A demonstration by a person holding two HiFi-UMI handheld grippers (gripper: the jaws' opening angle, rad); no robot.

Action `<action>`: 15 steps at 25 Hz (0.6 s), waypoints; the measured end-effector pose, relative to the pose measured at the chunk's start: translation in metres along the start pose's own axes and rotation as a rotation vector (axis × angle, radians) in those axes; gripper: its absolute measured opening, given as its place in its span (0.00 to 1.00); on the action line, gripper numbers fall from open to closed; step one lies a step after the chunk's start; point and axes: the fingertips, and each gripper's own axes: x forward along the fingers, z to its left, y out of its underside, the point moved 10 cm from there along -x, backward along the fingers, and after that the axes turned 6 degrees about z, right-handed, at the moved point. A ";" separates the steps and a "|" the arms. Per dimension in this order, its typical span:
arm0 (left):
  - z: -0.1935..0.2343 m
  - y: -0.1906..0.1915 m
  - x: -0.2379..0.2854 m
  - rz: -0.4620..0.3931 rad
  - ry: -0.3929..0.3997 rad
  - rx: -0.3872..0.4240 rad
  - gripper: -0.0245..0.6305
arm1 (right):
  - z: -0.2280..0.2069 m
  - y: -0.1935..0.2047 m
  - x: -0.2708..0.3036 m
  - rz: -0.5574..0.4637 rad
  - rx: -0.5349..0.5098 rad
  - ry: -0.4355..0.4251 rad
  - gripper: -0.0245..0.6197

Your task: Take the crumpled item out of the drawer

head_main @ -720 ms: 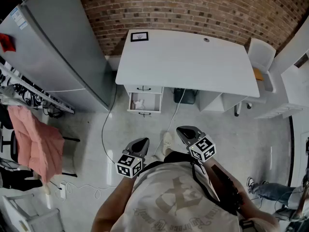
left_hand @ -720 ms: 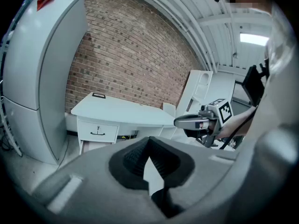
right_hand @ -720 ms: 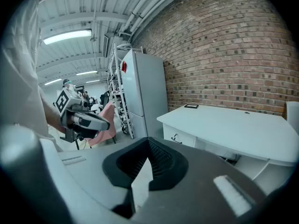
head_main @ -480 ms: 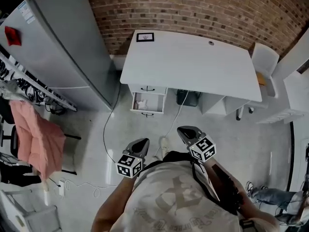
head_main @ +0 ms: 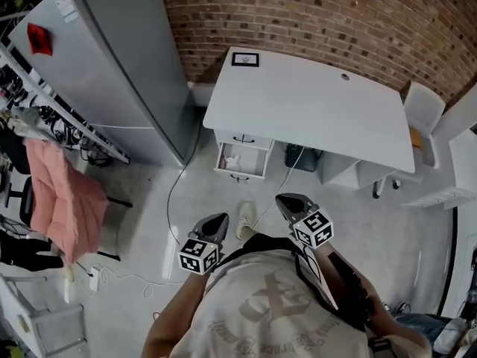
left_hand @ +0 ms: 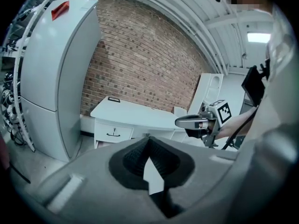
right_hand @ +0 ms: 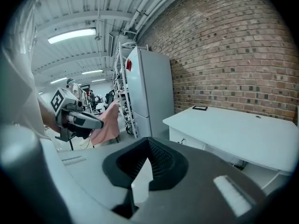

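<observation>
The white desk (head_main: pixel 313 99) stands against the brick wall. Under its left end the lower drawer (head_main: pixel 243 161) is pulled open, and a crumpled white item (head_main: pixel 232 159) lies inside it. My left gripper (head_main: pixel 221 218) and right gripper (head_main: pixel 281 198) are held near my chest, well short of the drawer, both shut with nothing in them. In the left gripper view the dark pads meet at the left gripper's tip (left_hand: pixel 148 138), with the desk (left_hand: pixel 135 115) ahead and the right gripper (left_hand: pixel 183 121) alongside. The right gripper view shows the right gripper's tip (right_hand: pixel 148 142) closed too.
A tall grey fridge (head_main: pixel 112 58) stands left of the desk. A pink cloth (head_main: pixel 63 200) hangs on a rack at far left. A cable (head_main: pixel 175 200) runs across the floor. A white chair (head_main: pixel 425 107) is at right, and a black frame (head_main: pixel 245 60) lies on the desk.
In the head view the desk, drawer and fridge have shifted right and slightly down. Both grippers keep their places in the frame and stay shut.
</observation>
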 end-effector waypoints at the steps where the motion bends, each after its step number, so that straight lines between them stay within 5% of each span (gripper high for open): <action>1: 0.003 -0.001 -0.001 -0.002 -0.009 -0.002 0.04 | -0.001 -0.002 0.004 0.001 -0.003 -0.004 0.05; 15: 0.066 -0.008 -0.001 0.047 -0.076 -0.058 0.04 | -0.005 -0.021 0.093 0.051 0.004 -0.092 0.05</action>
